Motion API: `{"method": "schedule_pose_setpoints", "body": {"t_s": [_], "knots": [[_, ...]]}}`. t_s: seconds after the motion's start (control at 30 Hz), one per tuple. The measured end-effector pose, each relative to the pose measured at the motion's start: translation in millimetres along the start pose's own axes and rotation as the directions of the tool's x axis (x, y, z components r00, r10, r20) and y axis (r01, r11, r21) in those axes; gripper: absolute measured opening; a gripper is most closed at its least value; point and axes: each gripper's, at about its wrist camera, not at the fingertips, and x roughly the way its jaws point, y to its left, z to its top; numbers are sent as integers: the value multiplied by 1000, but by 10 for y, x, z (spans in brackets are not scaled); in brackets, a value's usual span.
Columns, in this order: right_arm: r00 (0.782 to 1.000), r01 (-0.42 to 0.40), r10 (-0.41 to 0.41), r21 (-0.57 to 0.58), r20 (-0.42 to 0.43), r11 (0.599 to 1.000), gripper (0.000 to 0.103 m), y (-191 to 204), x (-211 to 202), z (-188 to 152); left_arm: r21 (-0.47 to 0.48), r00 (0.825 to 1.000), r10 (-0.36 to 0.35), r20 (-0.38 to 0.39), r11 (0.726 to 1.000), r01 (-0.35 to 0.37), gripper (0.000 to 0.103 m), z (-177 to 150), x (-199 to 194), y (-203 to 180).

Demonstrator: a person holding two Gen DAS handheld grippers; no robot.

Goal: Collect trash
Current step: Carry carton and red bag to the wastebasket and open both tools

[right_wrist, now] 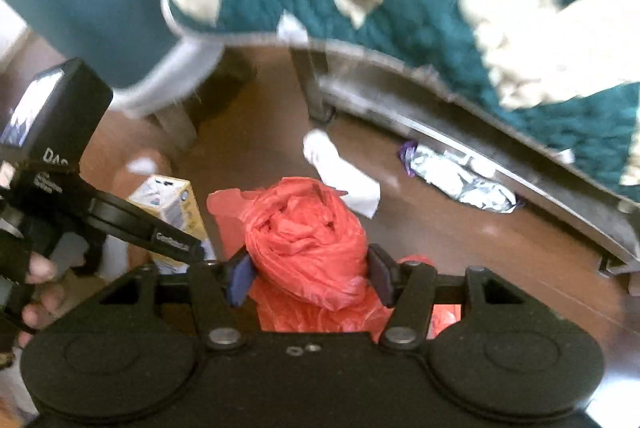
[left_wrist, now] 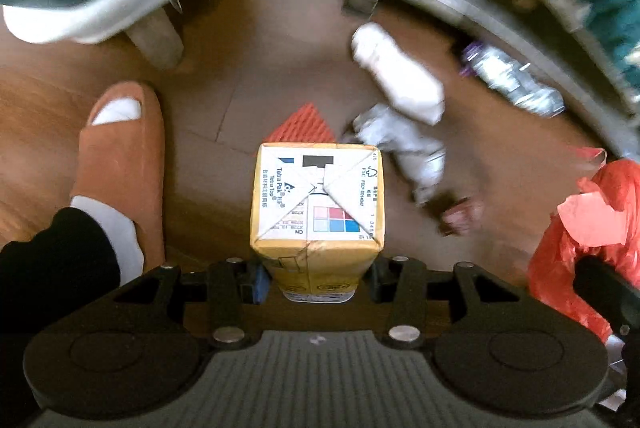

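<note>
Trash is partly gathered: a yellow Tetra Pak carton [left_wrist: 316,203] is clamped in the left tongs [left_wrist: 316,274], above the floor, and a crumpled red plastic bag [right_wrist: 306,236] is pinched in the right tongs [right_wrist: 310,270]. Farther right, white crumpled paper [left_wrist: 400,71] and a foil wrapper [right_wrist: 460,179] are left on the brown wooden floor [left_wrist: 260,67].

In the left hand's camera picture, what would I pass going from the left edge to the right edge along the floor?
Orange slipper → yellow carton held in the left gripper → crumpled white paper → crushed plastic bottle → red plastic bag.
</note>
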Motion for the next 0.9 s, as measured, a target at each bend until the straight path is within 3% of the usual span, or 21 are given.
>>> {"method": "schedule_pose_setpoints", "body": {"t_s": [0.17, 0.3, 0.63, 0.9], "knots": [[995, 24, -22, -26, 92, 999, 58, 168, -658, 132, 1, 987, -96, 131, 995, 97, 43, -159, -710, 44], [984, 37, -32, -28, 175, 999, 58, 347, -1114, 250, 55, 954, -142, 264, 990, 132, 43, -284, -1333, 52], [929, 41, -12, -72, 371, 997, 58, 861, -2060, 732, 125, 835, -231, 500, 973, 195, 43, -360, -2697, 273], [884, 36, 30, -132, 467, 991, 57, 1396, -2413, 1278, 149, 739, -221, 636, 975, 163, 44, -201, -3533, 574]]}}
